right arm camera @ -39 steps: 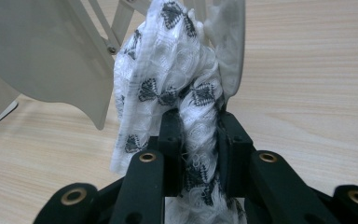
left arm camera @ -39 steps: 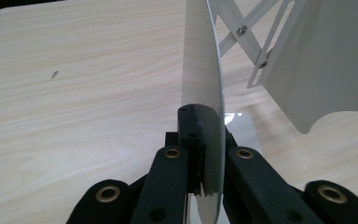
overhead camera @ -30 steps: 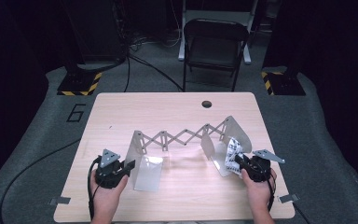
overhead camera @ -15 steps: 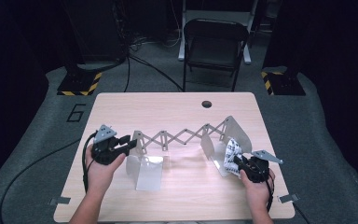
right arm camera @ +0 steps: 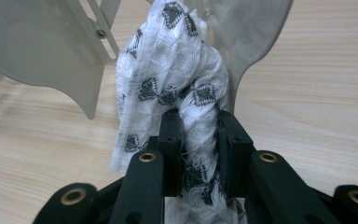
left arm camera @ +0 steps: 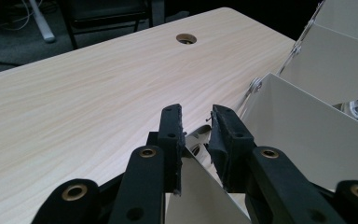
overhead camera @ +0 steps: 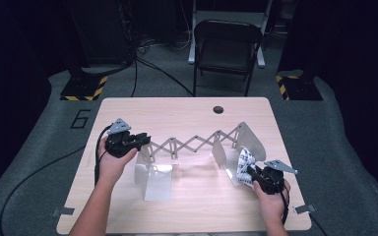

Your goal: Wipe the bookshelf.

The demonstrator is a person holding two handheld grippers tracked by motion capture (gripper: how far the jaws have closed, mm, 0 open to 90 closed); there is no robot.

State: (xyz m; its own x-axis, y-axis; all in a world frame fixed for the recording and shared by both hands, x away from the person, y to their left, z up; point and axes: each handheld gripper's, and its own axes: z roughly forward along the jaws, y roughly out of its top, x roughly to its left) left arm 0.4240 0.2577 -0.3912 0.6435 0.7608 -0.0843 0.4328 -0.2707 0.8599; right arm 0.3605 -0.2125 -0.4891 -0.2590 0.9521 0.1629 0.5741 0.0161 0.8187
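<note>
The right gripper (right arm camera: 198, 135) holds a bunched white cloth with black motifs (right arm camera: 172, 79) clamped between its jaws, just beside the right end panel (overhead camera: 248, 142) of an accordion rack (overhead camera: 192, 145) standing on the wooden table (overhead camera: 187, 113). The left gripper (left arm camera: 196, 128) has just been closing; its jaws stand narrow over the left panel's (left arm camera: 307, 135) edge, with contact not discernible. Risk: if the left jaws miss the thin edge, the rack may slide or tip when the cloth is pushed in.
</note>
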